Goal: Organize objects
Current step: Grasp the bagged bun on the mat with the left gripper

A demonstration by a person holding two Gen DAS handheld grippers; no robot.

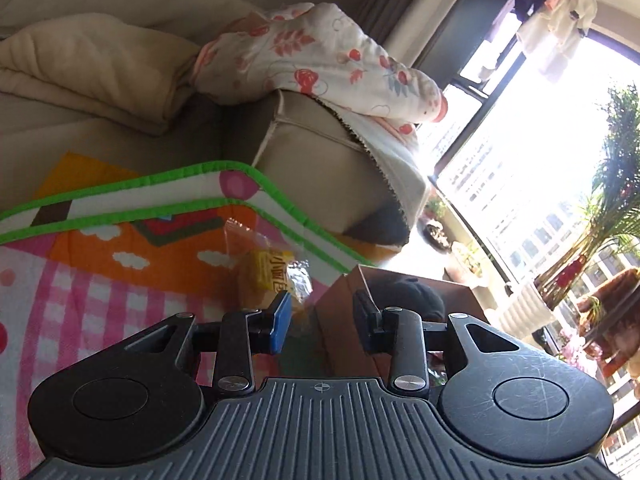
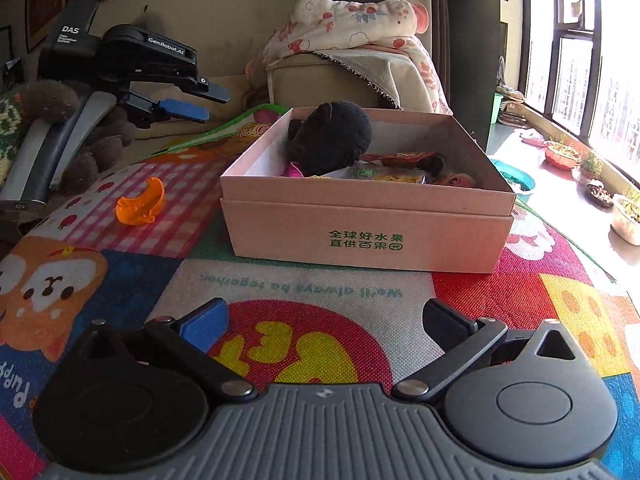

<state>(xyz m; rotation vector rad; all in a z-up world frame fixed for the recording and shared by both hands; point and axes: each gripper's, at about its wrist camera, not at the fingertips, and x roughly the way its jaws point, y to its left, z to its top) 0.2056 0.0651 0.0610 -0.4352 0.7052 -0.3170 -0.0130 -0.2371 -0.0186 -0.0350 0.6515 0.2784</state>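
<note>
A pink cardboard box (image 2: 368,236) stands open on the play mat. It holds a black plush toy (image 2: 332,136) and some snack packets (image 2: 392,172). An orange plastic piece (image 2: 140,202) lies on the mat left of the box. My right gripper (image 2: 326,320) hovers low over the mat in front of the box, open wide and empty. My left gripper (image 2: 204,102) hangs in the air left of the box with its jaws drawn close and nothing between them. In the left wrist view my left gripper (image 1: 320,316) points at a wrapped bread packet (image 1: 268,276) beside the box (image 1: 340,312).
The colourful play mat (image 2: 120,272) has a folded green-edged corner (image 1: 160,192). A beige sofa arm (image 2: 320,80) under a floral quilt (image 2: 352,24) stands behind the box. A brown plush toy (image 2: 52,100) sits at the left. Potted plants (image 2: 560,152) and a teal basin (image 2: 516,178) line the window side.
</note>
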